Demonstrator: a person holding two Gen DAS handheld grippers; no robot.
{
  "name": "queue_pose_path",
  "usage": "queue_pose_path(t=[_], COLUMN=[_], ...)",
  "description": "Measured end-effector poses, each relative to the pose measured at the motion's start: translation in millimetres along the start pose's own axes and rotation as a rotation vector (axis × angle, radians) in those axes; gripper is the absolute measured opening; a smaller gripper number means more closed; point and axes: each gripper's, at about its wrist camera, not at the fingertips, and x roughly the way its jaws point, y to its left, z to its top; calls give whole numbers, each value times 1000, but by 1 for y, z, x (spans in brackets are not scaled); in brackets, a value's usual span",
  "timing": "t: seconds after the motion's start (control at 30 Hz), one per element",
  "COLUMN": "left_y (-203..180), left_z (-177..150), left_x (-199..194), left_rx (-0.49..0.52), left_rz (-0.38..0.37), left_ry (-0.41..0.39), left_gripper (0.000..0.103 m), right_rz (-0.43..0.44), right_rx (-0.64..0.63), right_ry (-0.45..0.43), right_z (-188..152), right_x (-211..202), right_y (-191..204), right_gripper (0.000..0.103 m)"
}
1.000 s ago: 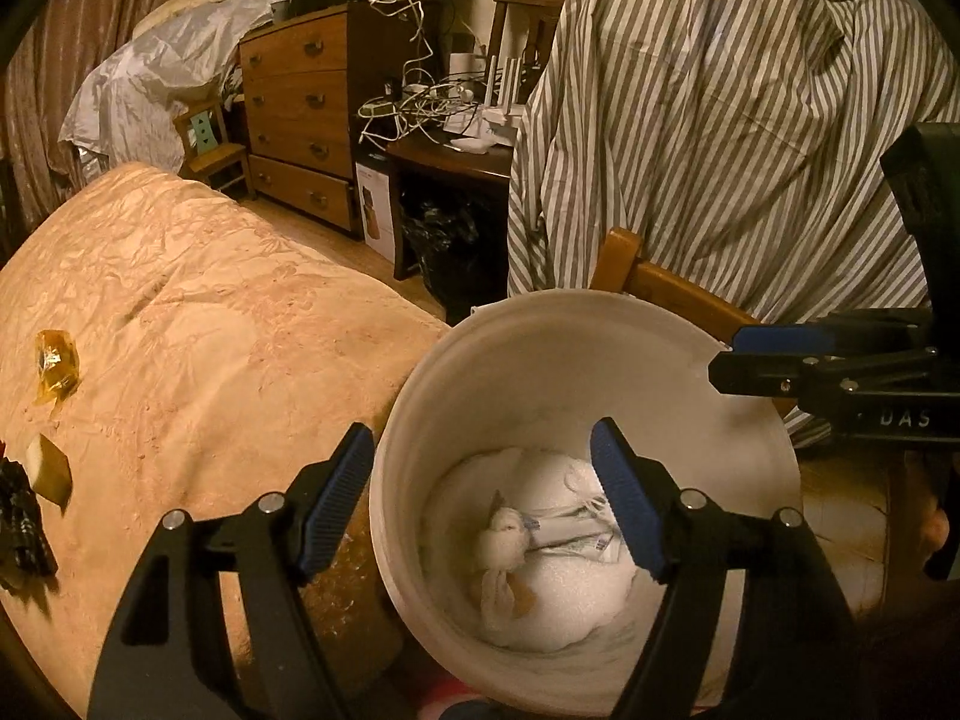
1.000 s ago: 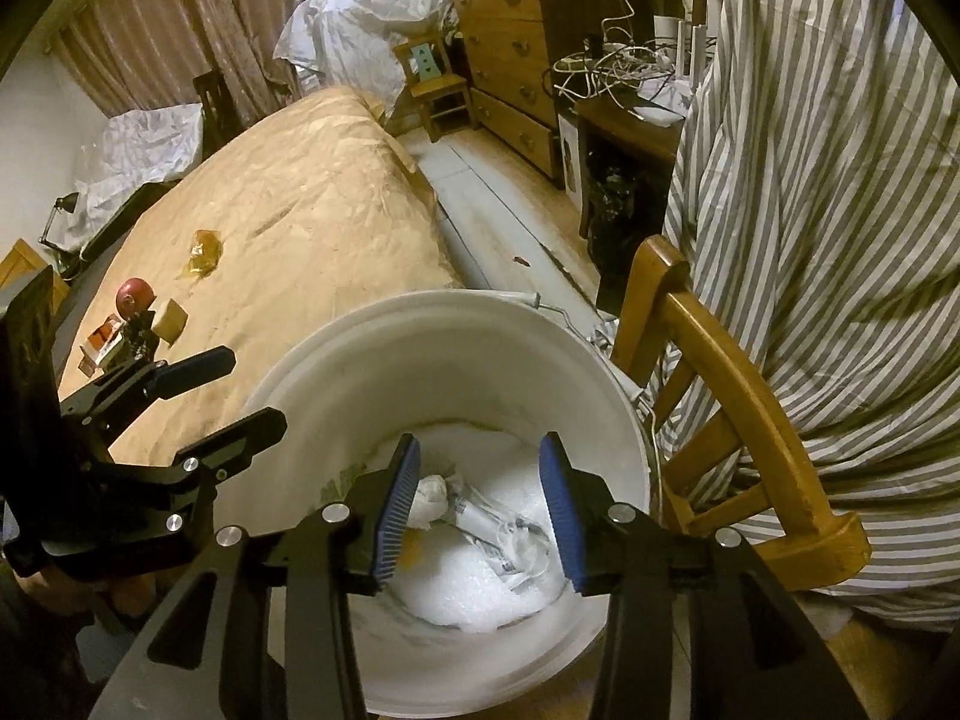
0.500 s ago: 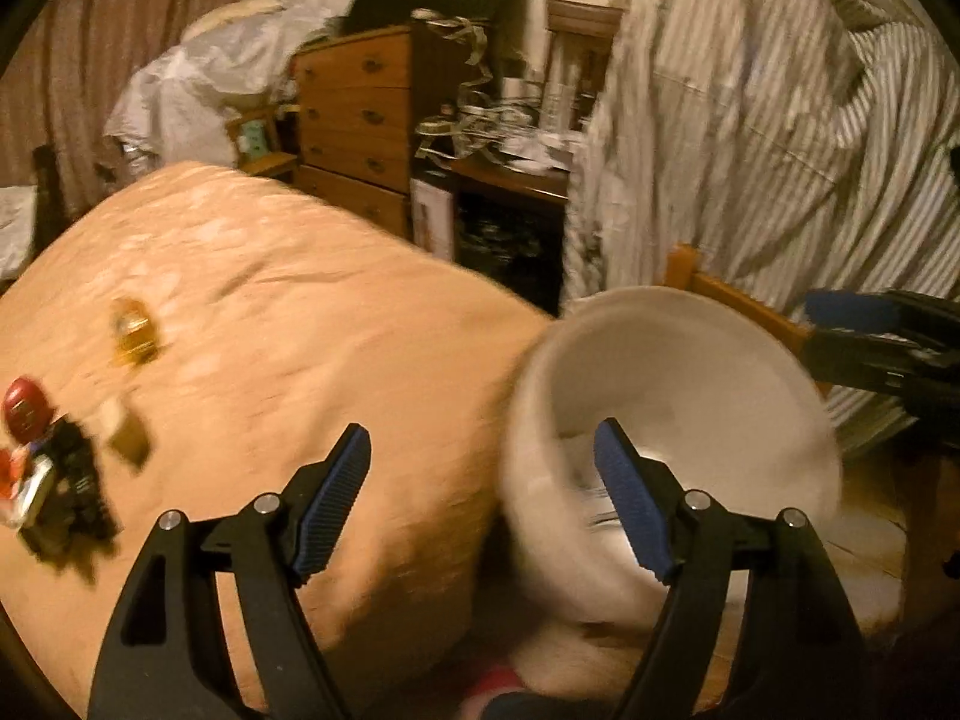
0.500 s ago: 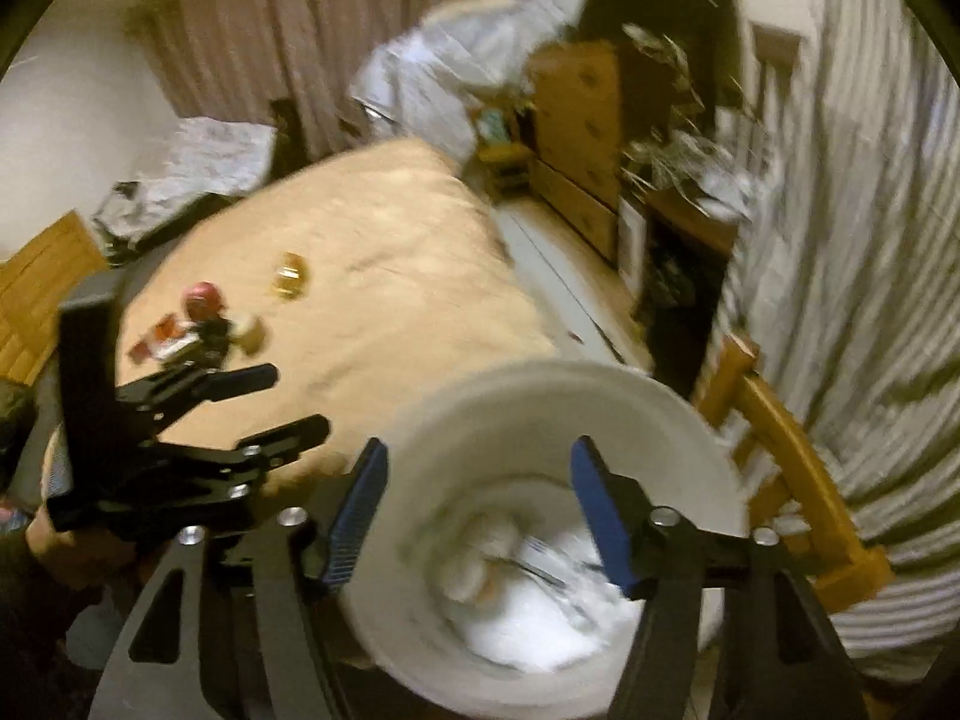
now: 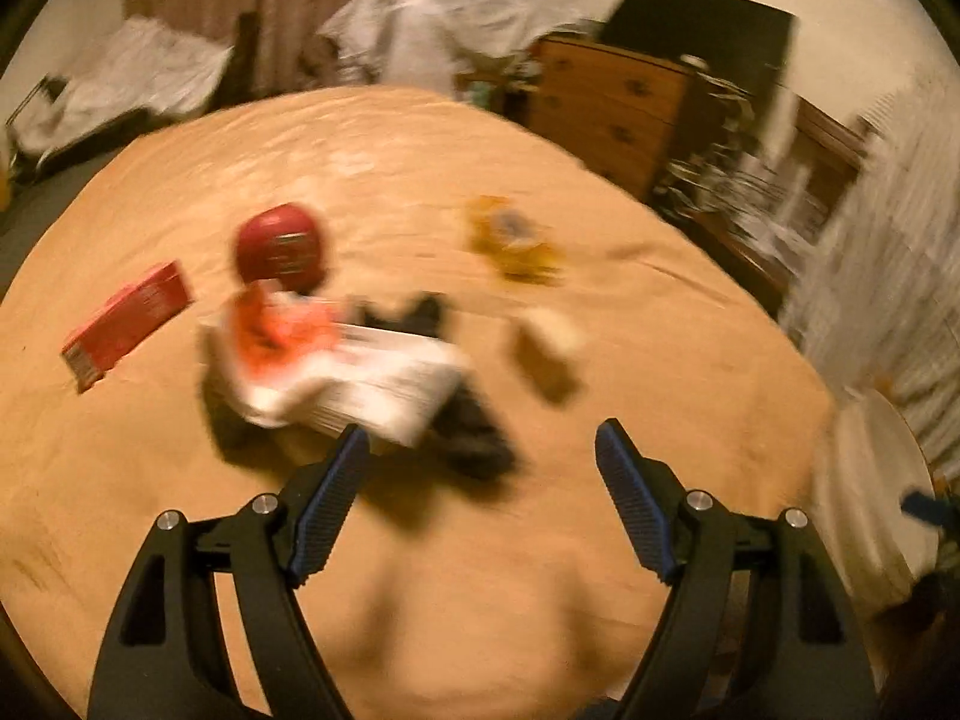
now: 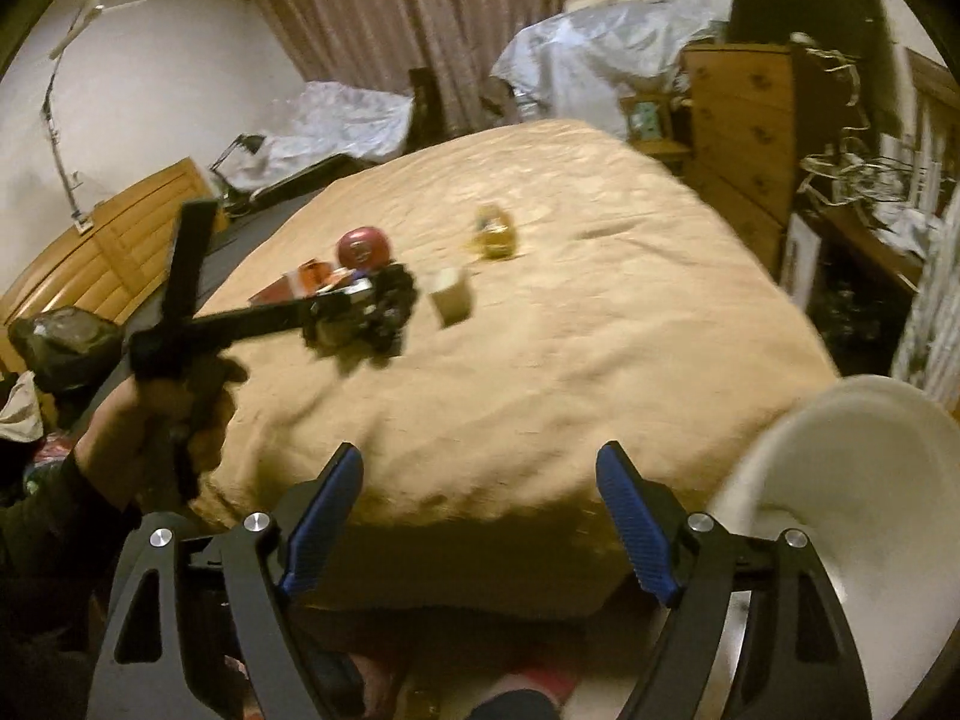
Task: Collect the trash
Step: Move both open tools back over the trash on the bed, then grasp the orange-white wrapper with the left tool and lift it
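Left gripper [image 5: 480, 480] fingers spread, empty; white wrapper [image 5: 360, 384] just beyond left finger.

I count one red ball [image 5: 281, 247], one red box [image 5: 127, 324], one yellow wrapper [image 5: 511, 243] and one white packet [image 5: 354, 378] on the bed [image 5: 420, 540]. One white bucket [image 6: 852, 480] stands at its right. I hold two grippers.
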Motion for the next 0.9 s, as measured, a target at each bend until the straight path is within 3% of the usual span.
queue_pose_path(t=[0.13, 0.37, 0.43, 0.57, 0.7, 0.77, 0.87, 0.9], left_y=[63, 159, 173, 156, 123, 105, 92, 91], left_z=[8, -20, -21, 3, 24, 30, 33, 33], left_x=[13, 3, -7, -27, -20, -11, 1, 5], left_rx=[-111, -233, -280, -275, -199, -154, -129, -116], left_rz=[54, 207, 178, 2, -33, -25, -23, -17], left_ry=[22, 62, 49, -16, -21, -22, 6, 17], left_gripper=[79, 79, 79, 79, 79, 72, 45, 28], right_rz=[25, 62, 77, 117, 155, 165, 166, 164], right_rx=[-27, -66, -75, -76, -71, -67, -52, -46], right_ry=[31, 97, 111, 127, 133, 136, 148, 156], right_z=[5, 10, 13, 19, 22, 21, 17, 15], right_x=[24, 65, 80, 109, 128, 132, 140, 143], right_y=[21, 40, 47, 64, 81, 84, 84, 83], right_gripper=[81, 83, 83, 83, 83, 83, 83, 83])
